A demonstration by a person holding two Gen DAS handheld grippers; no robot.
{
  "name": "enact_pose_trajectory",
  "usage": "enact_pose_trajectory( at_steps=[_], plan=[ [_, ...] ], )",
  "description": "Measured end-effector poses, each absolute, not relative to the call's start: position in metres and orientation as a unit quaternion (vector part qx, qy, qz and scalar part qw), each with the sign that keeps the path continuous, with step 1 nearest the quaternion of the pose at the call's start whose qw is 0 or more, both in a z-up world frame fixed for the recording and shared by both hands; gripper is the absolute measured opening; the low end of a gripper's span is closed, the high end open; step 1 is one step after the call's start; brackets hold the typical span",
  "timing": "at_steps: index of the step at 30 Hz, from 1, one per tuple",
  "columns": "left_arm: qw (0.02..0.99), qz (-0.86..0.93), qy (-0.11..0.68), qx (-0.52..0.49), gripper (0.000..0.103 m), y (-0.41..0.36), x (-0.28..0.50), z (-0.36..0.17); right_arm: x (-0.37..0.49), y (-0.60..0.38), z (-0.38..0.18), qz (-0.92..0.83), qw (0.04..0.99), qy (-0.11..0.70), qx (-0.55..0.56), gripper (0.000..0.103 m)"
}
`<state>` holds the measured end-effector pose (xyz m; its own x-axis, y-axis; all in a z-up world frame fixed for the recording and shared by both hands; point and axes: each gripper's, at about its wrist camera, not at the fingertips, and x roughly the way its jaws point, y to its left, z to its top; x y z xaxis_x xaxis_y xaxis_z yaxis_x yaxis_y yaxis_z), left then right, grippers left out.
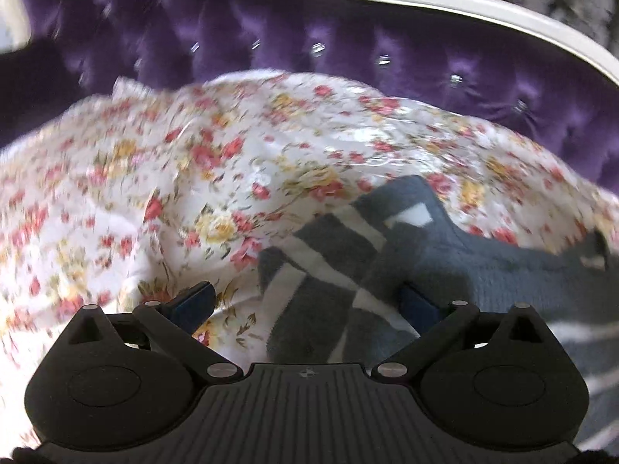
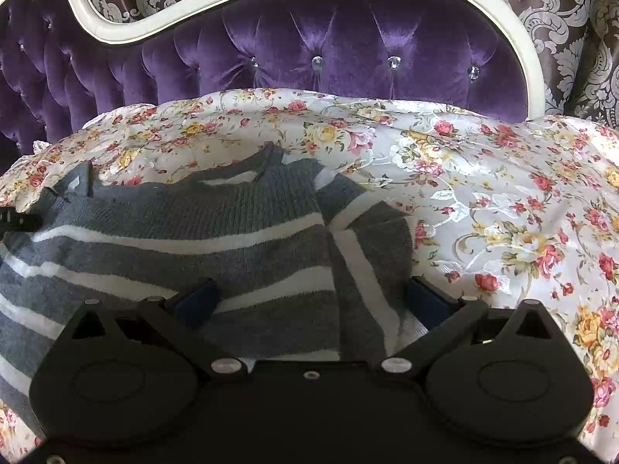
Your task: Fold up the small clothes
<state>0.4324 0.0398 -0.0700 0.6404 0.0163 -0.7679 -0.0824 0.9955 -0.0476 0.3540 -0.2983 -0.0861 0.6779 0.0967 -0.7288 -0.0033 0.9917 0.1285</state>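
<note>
A small grey sweater with white stripes (image 2: 216, 232) lies flat on a floral bedspread (image 2: 503, 193), neckline toward the headboard. Its right sleeve (image 2: 367, 255) is folded down along the body. My right gripper (image 2: 309, 297) is open, its jaws spread wide over the sweater's right side and sleeve. In the left wrist view the sweater's left sleeve (image 1: 321, 266) and shoulder (image 1: 483, 270) lie between the wide-open jaws of my left gripper (image 1: 305, 301). The left view is blurred. A bit of the left gripper (image 2: 15, 218) shows at the left edge of the right wrist view.
A purple tufted headboard (image 2: 348, 38) with a cream frame (image 2: 530, 58) stands behind the bed, in front of patterned wallpaper (image 2: 572, 19). The floral bedspread (image 1: 154, 174) spreads wrinkled to the left and right of the sweater.
</note>
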Motion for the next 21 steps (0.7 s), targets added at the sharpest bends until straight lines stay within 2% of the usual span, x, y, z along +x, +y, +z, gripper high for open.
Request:
enact_pose_trajectory(
  at_steps=[8, 21],
  plan=[
    [0.900, 0.044, 0.430, -0.059, 0.103, 0.0436, 0.4385, -0.0716, 0.3528, -0.2972, -0.0864, 0.027, 0.914, 0.401, 0.059, 0.103],
    [0.910, 0.037, 0.411, -0.029, 0.103, 0.0385, 0.4335, -0.0775, 0.3517, -0.2975, -0.0876, 0.029, 0.917, 0.395, 0.055, 0.103]
  ],
)
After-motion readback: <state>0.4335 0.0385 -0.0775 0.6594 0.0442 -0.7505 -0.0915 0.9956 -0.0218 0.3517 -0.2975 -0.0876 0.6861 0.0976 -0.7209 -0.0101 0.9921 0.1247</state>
